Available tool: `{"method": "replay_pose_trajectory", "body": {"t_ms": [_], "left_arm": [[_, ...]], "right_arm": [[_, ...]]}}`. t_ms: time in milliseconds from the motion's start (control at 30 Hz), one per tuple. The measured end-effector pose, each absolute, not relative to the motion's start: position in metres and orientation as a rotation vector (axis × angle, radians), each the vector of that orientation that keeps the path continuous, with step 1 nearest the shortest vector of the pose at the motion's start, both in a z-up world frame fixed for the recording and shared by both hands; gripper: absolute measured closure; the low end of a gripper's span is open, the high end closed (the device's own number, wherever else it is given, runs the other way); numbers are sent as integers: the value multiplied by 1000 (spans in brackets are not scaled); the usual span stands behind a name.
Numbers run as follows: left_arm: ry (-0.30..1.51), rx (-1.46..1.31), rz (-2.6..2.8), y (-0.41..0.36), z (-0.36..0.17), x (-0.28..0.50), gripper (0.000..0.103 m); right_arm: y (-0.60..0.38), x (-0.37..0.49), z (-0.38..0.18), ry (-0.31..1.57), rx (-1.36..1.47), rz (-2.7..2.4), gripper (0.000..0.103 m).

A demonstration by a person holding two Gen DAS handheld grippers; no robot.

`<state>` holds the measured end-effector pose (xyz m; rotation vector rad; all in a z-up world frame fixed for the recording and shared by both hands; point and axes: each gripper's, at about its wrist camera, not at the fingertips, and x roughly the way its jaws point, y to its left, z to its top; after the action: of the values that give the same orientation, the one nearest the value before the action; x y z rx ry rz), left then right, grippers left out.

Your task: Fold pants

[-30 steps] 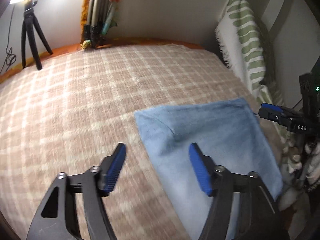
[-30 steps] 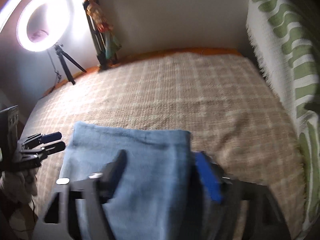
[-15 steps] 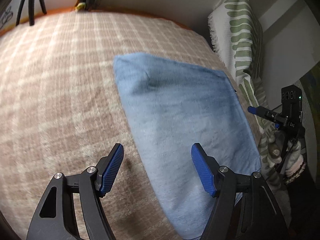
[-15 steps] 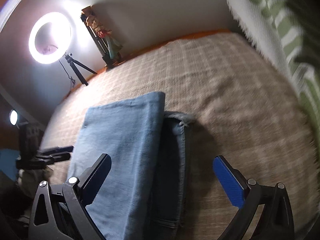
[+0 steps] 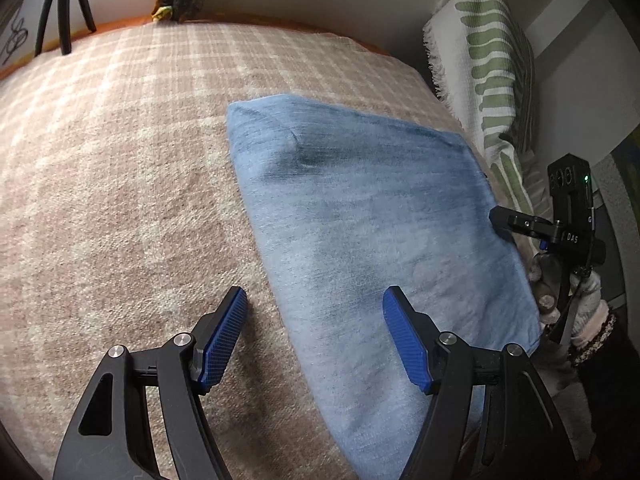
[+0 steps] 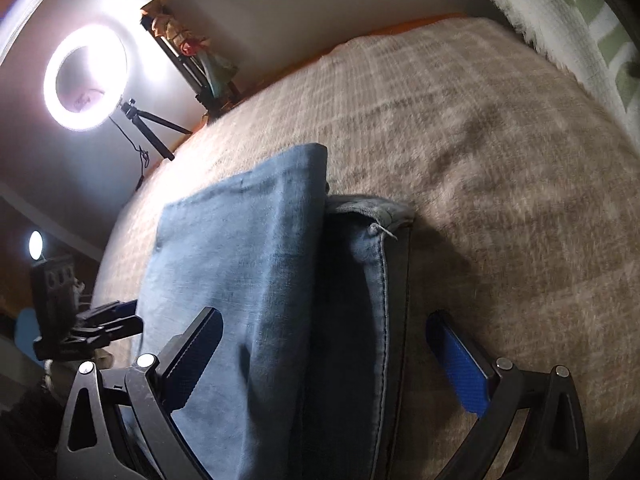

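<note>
Blue denim pants (image 5: 372, 216) lie folded into a flat rectangle on the plaid bed cover (image 5: 120, 184). My left gripper (image 5: 314, 336) is open and empty, hovering over the pants' near left edge. In the right wrist view the pants (image 6: 248, 280) show a folded upper layer with a darker seamed layer beside it. My right gripper (image 6: 324, 360) is open and empty above their near end. The right gripper also shows in the left wrist view (image 5: 520, 226) at the pants' right edge, and the left gripper in the right wrist view (image 6: 108, 320).
A white and green striped blanket (image 5: 484, 60) hangs at the bed's right side. A lit ring light on a tripod (image 6: 86, 78) stands at the far edge, with a bundle of objects (image 6: 192, 52) against the wall.
The left wrist view has dropped towards the pants. The right gripper has opened wide and drawn back, so the pants' side layer shows between its fingers.
</note>
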<state>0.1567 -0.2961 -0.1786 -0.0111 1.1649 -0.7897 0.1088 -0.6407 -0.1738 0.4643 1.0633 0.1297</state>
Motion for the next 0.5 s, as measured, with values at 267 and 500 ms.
{"method": "replay_pose_trajectory", "body": {"t_ms": [267,500], "left_arm": [[1132,29,-766,-306,-180,152,33],[1104,31,-777,-311,-181,149,35]], "right_arm": [[-624,112,-175,1093,291,108,0],[-625,117,-176,1110,273,89,0]]}}
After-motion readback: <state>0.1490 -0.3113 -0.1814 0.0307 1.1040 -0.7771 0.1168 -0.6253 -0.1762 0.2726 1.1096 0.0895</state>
